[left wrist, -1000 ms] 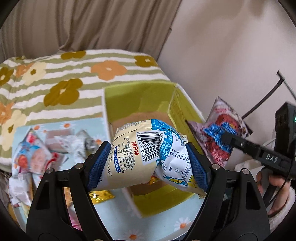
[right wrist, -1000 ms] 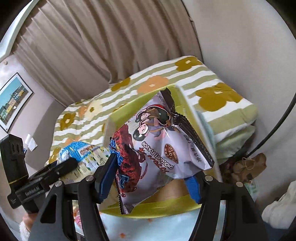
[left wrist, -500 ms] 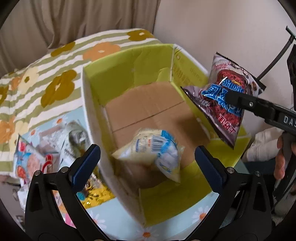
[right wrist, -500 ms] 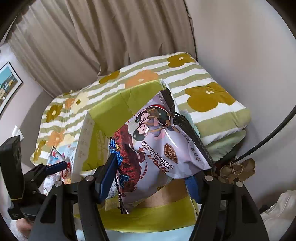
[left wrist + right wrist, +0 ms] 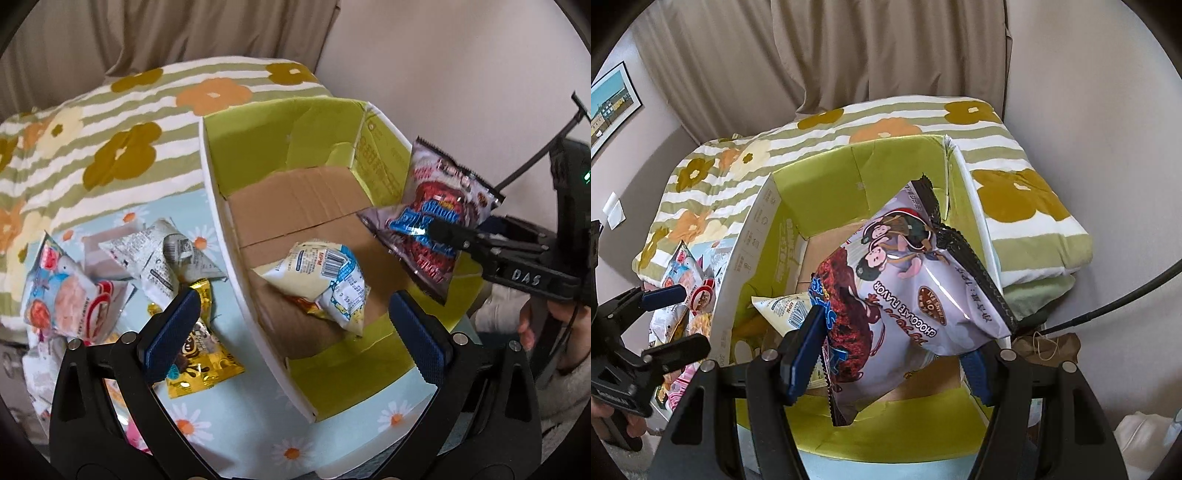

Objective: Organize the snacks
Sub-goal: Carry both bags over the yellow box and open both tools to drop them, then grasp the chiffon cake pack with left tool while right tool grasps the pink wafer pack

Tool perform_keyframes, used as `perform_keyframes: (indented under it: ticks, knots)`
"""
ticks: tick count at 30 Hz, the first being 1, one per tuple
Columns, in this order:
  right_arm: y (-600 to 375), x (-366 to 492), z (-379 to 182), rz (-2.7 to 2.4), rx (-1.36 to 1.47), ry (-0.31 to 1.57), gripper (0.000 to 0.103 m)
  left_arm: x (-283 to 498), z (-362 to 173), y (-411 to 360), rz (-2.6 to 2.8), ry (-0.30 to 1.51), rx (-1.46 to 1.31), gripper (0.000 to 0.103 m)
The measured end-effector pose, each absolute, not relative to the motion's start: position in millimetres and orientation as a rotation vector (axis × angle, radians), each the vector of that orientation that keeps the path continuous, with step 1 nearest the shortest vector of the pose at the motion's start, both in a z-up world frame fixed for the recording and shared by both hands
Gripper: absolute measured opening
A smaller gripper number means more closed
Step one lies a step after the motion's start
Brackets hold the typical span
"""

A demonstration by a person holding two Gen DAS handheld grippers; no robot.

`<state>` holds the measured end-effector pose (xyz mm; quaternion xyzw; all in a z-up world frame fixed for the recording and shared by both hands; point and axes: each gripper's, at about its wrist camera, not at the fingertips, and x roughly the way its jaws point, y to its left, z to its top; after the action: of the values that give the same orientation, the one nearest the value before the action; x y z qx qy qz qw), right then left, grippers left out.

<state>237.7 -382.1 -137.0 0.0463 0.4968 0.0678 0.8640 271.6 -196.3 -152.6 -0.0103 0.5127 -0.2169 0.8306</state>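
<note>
A green-lined cardboard box [image 5: 258, 162] stands open on a daisy-print cloth; it also shows in the right wrist view [image 5: 820, 177]. A cream and blue snack packet [image 5: 321, 280] lies on its floor, partly seen in the right wrist view [image 5: 786, 306]. My left gripper [image 5: 295, 328] is open and empty above the box's near left wall. My right gripper [image 5: 890, 354] is shut on a lilac chocolate-flavor snack bag [image 5: 908, 295] and holds it over the box's right side; the bag also shows in the left wrist view [image 5: 432, 225].
Loose snacks lie left of the box: a yellow packet [image 5: 199, 354], a white newsprint packet [image 5: 162, 258] and a red and white bag [image 5: 62, 295]. A striped flower quilt [image 5: 110, 122] lies behind. Curtain and wall stand close behind and right.
My left gripper opened and dropped the cream and blue packet into the box, then pulled back left. My right gripper moved the lilac bag over the box.
</note>
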Motion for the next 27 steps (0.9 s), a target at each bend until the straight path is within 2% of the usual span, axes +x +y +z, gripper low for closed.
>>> perform_keyframes:
  ticks: [1, 4, 5, 27]
  knots:
    - [-381.5, 237.5, -137.9, 0.136, 0.087, 1.046, 0.068, 270.9, -150.8, -194.4, -0.458, 1.082, -0.033, 0.101]
    - [-378.7, 233.9, -137.0, 0.122, 0.046, 1.049, 0.092, 266.3, -145.2, -189.4, -0.448, 1.058, -0.054, 0.101]
    - [-378.4, 231.2, -136.1, 0.117, 0.034, 1.043, 0.096, 263.8, -143.2, -187.9, -0.443, 1.051, -0.057, 0.101]
    - [-355.4, 167.5, -72.7, 0.333, 0.011, 0.815, 0.096, 172.5, -96.0, -144.4, -0.239, 0.885, -0.14, 0.101]
